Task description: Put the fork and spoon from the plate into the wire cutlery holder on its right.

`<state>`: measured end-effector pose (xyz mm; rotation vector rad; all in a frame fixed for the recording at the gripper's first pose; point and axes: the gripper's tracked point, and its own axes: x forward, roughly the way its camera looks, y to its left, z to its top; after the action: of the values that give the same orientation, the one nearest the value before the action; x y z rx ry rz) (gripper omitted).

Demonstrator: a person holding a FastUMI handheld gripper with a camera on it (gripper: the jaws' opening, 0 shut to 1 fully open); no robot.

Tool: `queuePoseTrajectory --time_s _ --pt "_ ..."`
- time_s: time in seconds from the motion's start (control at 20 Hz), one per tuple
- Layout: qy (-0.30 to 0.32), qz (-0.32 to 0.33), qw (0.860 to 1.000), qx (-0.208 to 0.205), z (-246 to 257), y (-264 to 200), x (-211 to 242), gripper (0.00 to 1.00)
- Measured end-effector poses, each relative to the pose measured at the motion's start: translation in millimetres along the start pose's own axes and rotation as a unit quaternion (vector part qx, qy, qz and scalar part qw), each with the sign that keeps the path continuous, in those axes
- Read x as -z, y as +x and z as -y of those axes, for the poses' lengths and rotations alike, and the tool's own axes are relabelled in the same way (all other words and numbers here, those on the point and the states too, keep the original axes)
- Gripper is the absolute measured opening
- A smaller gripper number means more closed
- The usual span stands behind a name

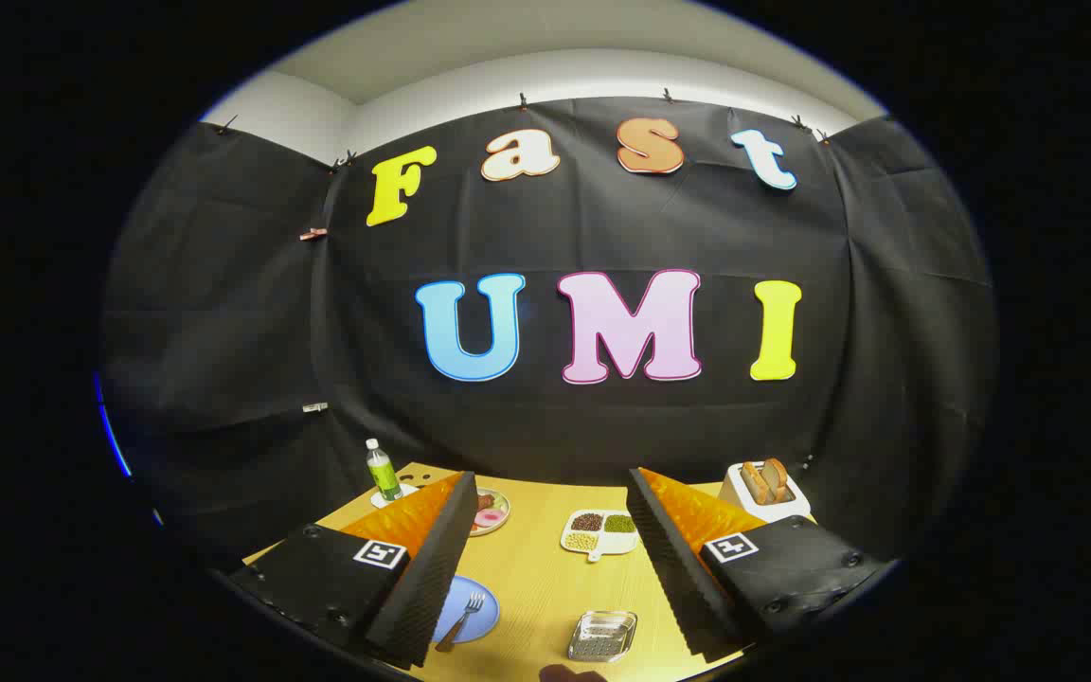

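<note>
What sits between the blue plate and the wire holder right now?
Nothing: in the gripper view, bare wooden table separates the plate, fork on it, from the wire holder. The claw hangs open above.

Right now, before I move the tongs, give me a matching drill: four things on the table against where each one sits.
Things:
1. fork
2. wire cutlery holder
3. toaster
4. green bottle

Places:
A. beyond the right finger
B. on the blue plate
C. beyond the left finger
D. between the open tongs, right of the plate

Pairs: 1-B, 2-D, 3-A, 4-C
</note>
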<state>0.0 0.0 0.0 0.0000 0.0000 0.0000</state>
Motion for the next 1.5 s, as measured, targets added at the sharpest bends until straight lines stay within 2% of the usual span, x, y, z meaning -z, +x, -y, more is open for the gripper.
queuePoseTrajectory --time_s 0.6,1.1,1.3,1.5 --pt "0.003 -0.027 0.999 -0.019 -25 12 21 0.98" --pt "-0.005 -0.057 0.998 -0.004 -43 31 53 0.98" --pt "-0.014 -0.102 0.994 -0.022 -71 40 89 0.98" --pt "-0.008 -0.175 0.983 -0.054 -106 49 141 1.0"
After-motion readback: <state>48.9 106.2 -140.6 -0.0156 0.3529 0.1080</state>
